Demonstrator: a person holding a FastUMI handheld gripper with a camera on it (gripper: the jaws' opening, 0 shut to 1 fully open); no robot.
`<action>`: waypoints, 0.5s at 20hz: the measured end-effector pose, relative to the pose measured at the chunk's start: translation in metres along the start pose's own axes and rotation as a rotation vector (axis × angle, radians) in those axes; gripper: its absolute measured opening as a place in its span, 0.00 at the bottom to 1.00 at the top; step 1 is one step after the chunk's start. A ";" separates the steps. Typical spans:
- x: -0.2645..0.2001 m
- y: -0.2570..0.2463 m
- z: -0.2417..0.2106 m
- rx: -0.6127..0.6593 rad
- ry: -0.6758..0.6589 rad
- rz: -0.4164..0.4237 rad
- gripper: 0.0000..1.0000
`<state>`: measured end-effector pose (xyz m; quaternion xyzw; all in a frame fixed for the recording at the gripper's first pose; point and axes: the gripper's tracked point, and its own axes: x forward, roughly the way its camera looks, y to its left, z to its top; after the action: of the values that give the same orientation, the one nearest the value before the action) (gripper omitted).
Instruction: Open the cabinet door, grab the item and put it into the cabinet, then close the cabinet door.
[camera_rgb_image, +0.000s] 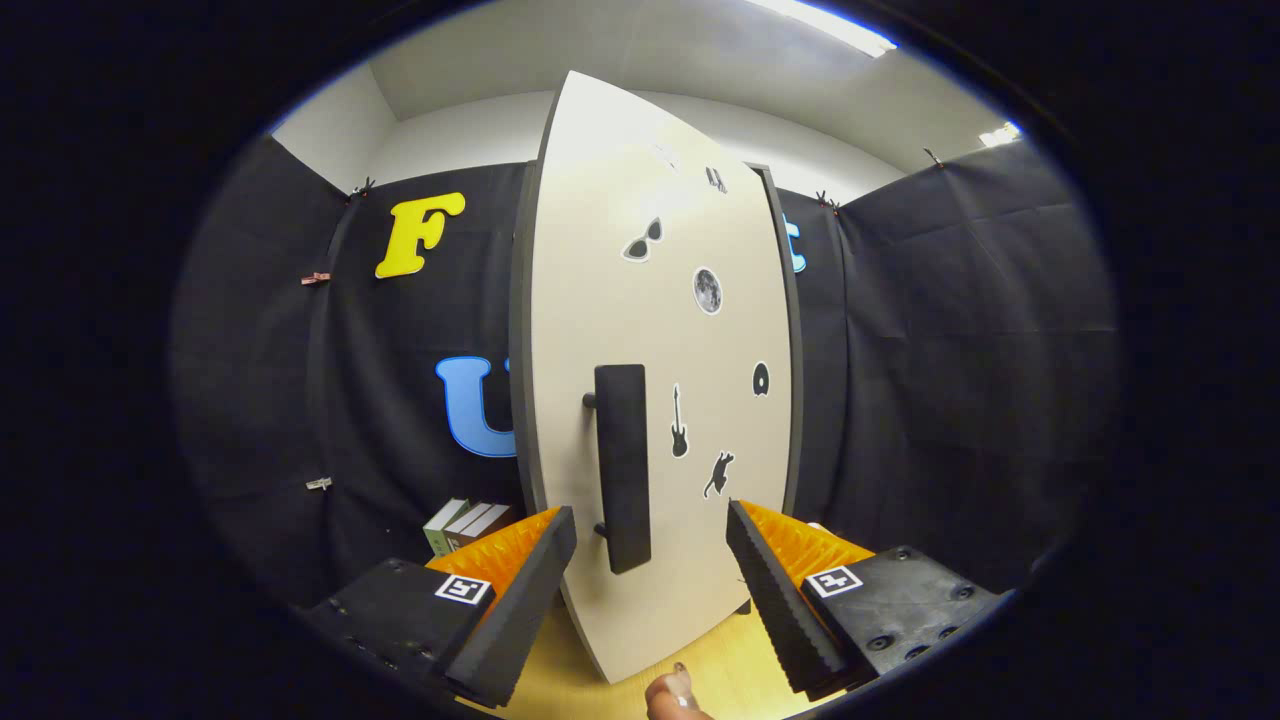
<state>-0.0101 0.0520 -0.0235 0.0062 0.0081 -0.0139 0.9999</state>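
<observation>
Cabinet door (660, 330) stands just ahead — its handle (622, 465) between the wide-spread gripper (650, 525) fingers.

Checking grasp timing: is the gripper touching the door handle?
Apart. Gripper view: the open gripper straddles the handle, clear door surface showing on both sides.

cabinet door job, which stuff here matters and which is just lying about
For the job:
- cabinet door, ajar
- its vertical handle, between and just beyond the fingers
- tool, fingers open, touching nothing

Just lying about:
- books standing left of the cabinet
- stickers on the door
- fingertip on the table
</observation>
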 end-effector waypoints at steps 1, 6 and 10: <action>0.001 0.005 -0.002 0.003 0.000 0.002 0.98; 0.003 0.020 -0.011 -0.024 0.015 0.027 0.98; 0.010 0.034 -0.017 -0.019 0.022 0.049 0.98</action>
<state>0.0007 0.0855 -0.0402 -0.0027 0.0193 0.0107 0.9998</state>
